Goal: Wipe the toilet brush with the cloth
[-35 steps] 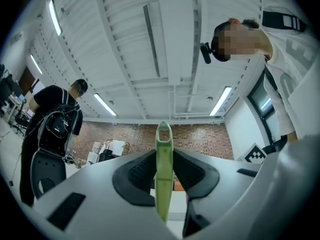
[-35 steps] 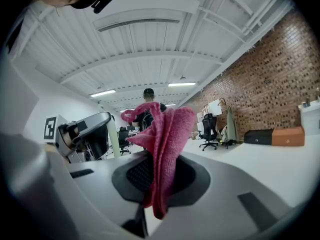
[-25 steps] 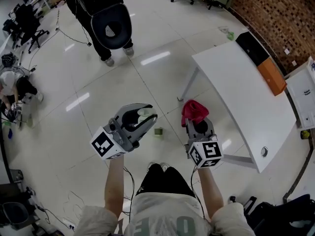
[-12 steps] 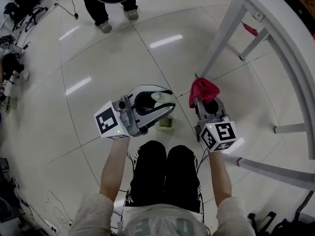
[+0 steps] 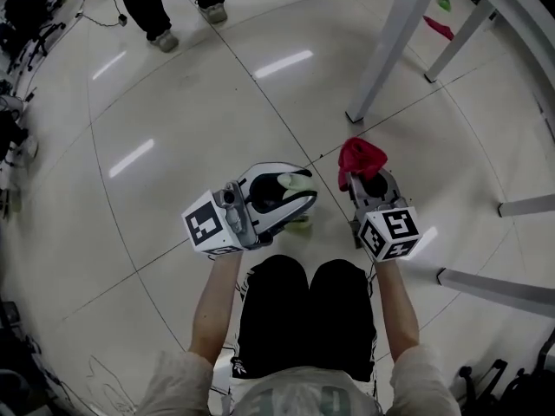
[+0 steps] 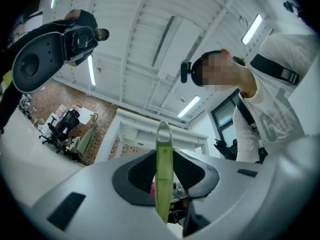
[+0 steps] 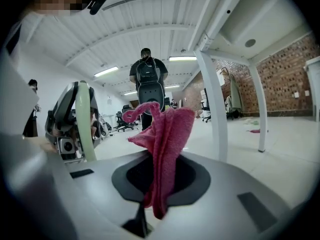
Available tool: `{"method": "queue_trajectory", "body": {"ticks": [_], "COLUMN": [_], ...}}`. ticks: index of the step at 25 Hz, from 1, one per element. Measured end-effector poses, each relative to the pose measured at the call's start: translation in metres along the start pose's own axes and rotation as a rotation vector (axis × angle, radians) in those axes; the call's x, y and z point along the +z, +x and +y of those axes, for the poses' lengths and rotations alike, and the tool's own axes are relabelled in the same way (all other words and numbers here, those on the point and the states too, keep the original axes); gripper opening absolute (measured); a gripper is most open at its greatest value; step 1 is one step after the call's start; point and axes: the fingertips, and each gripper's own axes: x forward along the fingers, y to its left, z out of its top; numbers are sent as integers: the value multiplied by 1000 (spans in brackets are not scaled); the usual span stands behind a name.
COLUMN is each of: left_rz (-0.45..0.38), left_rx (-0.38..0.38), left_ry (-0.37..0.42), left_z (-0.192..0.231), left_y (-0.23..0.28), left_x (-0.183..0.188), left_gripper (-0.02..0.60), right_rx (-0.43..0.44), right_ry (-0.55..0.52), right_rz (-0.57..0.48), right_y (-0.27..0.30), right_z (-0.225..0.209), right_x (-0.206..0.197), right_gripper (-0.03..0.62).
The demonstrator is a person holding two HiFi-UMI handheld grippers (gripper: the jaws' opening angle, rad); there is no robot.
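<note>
Both tongs had sunk floorward with the crouching person, loads unchanged; wiping judged not yet begun. Left tongs (image 5: 303, 187), one: clamped on the pale green toilet brush (image 6: 163, 169), one, its handle upright between the jaws. Right tongs (image 5: 366, 180), one: clamped on the red cloth (image 5: 360, 157), one, bunched above the jaws, near the brush, apart. Red scrap (image 5: 438, 28), one: well beyond the right tongs, past a table leg (image 5: 381, 59).

Left claw (image 6: 165, 184) clamped on green brush handle (image 6: 163, 146), white table (image 6: 145, 129) behind
</note>
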Motion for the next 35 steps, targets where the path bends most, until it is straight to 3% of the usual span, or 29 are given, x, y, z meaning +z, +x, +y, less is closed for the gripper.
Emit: {"method": "queue_trajectory", "body": {"ticks": [17,21,24,27,31,32,33,34,35], "left_rz": [188,165,124,63,-243,-276,-247,-164,-54], "left_rx": [87,121,193,317,587,671,768,871,962], "left_ry": [-83,-75,-10,75,39,33,46,77,122], "left_z": [16,18,21,30,55,64,73,83,90], "left_y": [-18,-14,-17,-34,-95,-113,-129,-144,-156], "left_x": [-101,-94,-65,-25,37,43,41,33,21], "left_gripper": [110,111,114,114,114,114,112,92,5], "right_rx": [75,70,61,45,6,-6,-19,-37,-58], "right_ry": [82,80,88,110,160,173,181,185,186], "right_rz": [72,79,66,38,-13,-23,-31,-37,-42], "right_y": [4,0,0,0,-3,-3,-3,-2,-1], "right_z": [21,17,12,9,9,9,8,8,7], "right_x": [-59,-59,-51,-39,-26,-23,-22,-21,-21], "right_gripper": [32,31,32,31,32,31,31,32,32]}}
